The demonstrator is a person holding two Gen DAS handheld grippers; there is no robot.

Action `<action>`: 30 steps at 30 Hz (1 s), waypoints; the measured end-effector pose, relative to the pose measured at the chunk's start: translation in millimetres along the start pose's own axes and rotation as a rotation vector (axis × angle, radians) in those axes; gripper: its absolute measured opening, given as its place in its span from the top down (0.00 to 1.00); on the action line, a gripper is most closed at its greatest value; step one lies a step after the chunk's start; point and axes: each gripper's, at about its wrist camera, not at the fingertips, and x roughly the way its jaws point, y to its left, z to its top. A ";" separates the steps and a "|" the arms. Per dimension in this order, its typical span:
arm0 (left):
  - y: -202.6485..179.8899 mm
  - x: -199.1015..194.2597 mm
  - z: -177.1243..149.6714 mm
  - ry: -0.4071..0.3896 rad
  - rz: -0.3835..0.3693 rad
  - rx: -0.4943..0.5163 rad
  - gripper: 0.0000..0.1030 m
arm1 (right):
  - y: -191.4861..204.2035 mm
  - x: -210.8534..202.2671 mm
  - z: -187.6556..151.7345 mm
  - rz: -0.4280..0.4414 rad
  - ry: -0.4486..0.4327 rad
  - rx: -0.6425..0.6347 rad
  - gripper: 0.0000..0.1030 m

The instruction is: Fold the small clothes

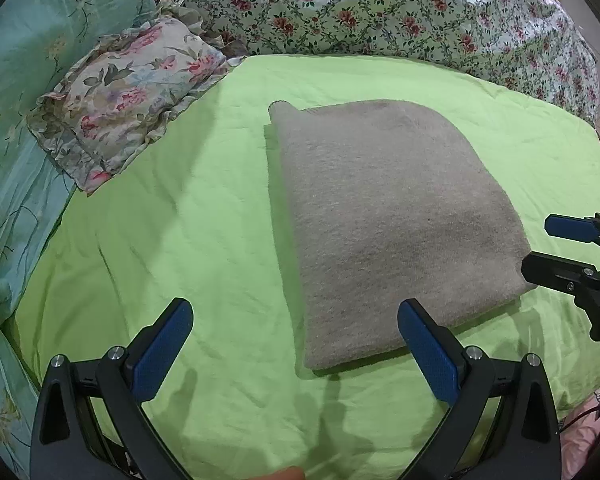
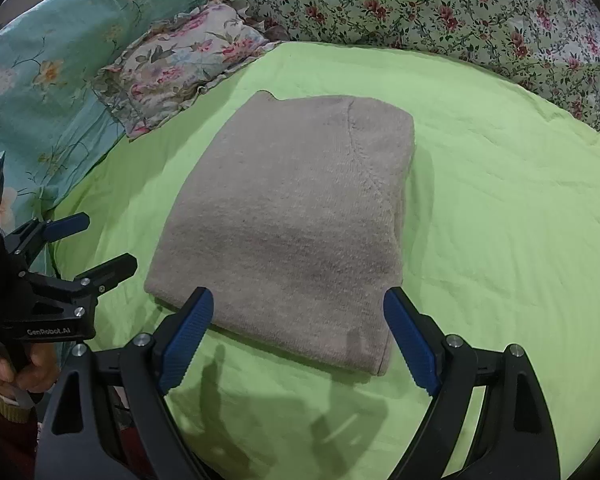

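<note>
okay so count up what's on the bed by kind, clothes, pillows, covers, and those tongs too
Folded clothes: 1, the grey sweater
Pillows: 2, the teal floral pillow and the small ruffled floral pillow
Covers: 2, the green sheet and the rose-print quilt
Tongs: 2, the left tongs and the right tongs, both open
Total: 7

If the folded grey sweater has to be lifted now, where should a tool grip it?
Probably the grey sweater's near edge, approached low from the front: its layers stack into a thick lip there, facing both open tools, left tool and right tool.
</note>
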 end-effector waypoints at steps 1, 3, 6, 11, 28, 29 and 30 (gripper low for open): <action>0.0 0.5 0.4 0.001 -0.001 0.001 0.01 | -0.5 0.8 0.2 0.001 0.002 0.001 0.15; 0.0 1.6 1.0 0.003 -0.002 0.002 0.01 | -2.4 2.7 0.9 -0.002 0.006 0.006 0.15; 0.3 3.8 2.0 0.006 -0.007 0.002 0.01 | -4.4 5.4 1.1 -0.001 0.010 0.011 0.15; -2.8 7.3 2.7 0.015 -0.013 0.008 0.01 | -7.3 9.3 1.3 0.001 0.020 0.014 0.15; -7.1 12.1 5.5 0.020 -0.025 0.023 0.01 | -9.0 11.5 0.5 0.003 0.020 0.028 0.15; -7.1 11.5 5.0 0.020 -0.025 0.023 0.01 | -9.1 11.6 0.5 0.004 0.019 0.029 0.15; -6.4 11.5 5.7 0.019 -0.025 0.023 0.01 | -7.9 11.6 -0.3 0.002 0.018 0.030 0.15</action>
